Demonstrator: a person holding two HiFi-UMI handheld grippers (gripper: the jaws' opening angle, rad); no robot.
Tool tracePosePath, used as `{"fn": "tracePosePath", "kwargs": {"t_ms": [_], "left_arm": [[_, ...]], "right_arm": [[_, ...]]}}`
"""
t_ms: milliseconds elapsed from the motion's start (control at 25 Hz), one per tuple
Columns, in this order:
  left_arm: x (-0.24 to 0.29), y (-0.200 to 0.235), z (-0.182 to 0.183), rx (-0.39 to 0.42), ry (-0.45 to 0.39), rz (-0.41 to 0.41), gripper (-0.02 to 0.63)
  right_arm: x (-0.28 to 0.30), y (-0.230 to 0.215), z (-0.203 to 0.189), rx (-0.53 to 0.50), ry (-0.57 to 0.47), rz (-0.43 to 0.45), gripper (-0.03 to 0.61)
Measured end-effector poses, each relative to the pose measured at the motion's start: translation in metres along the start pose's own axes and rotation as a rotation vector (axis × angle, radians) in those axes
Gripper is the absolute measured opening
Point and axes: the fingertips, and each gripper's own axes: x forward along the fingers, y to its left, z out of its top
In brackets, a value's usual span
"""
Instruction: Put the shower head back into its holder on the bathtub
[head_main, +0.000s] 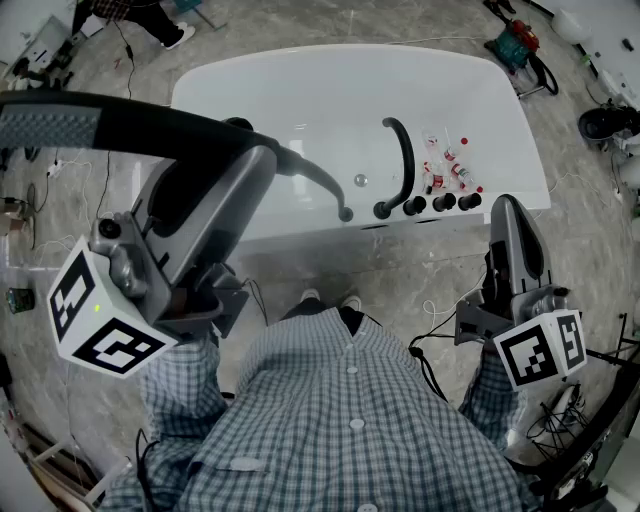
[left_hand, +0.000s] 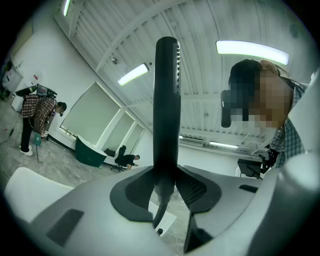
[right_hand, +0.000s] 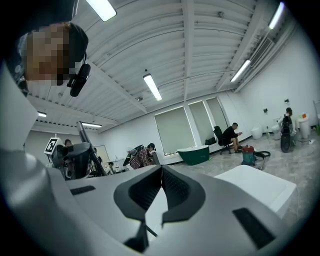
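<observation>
Black on black pads: clamped the long black stick-shaped shower head (left_hand: 166, 100) in the left gripper (left_hand: 166, 184), off the left near corner of the white rounded bathtub (head_main: 210, 80), dark flexible hose (head_main: 320, 183) looping to its near rim. Held the right gripper (right_hand: 161, 175), pinched shut and empty, before that bathtub's right near corner.
</observation>
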Motion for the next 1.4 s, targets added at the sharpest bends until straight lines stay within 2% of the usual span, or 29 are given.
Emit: {"fn": "tracePosePath", "kwargs": {"t_ms": [520, 720, 1400], "left_arm": [[0.0, 0.0, -0.003, 0.004, 0.02, -0.001, 0.14], [0.001, 0.001, -0.003, 0.0, 0.019, 0.002, 0.14], [0.001, 0.011, -0.017, -0.007, 0.046, 0.031, 0.14]], "right_arm": [[0.0, 0.005, 0.001, 0.001, -0.004, 0.004, 0.018], [0.001, 0.012, 0.004, 0.059, -0.027, 0.066, 0.018], [0.0, 0.006, -0.013, 0.033, 0.028, 0.044, 0.018]]}}
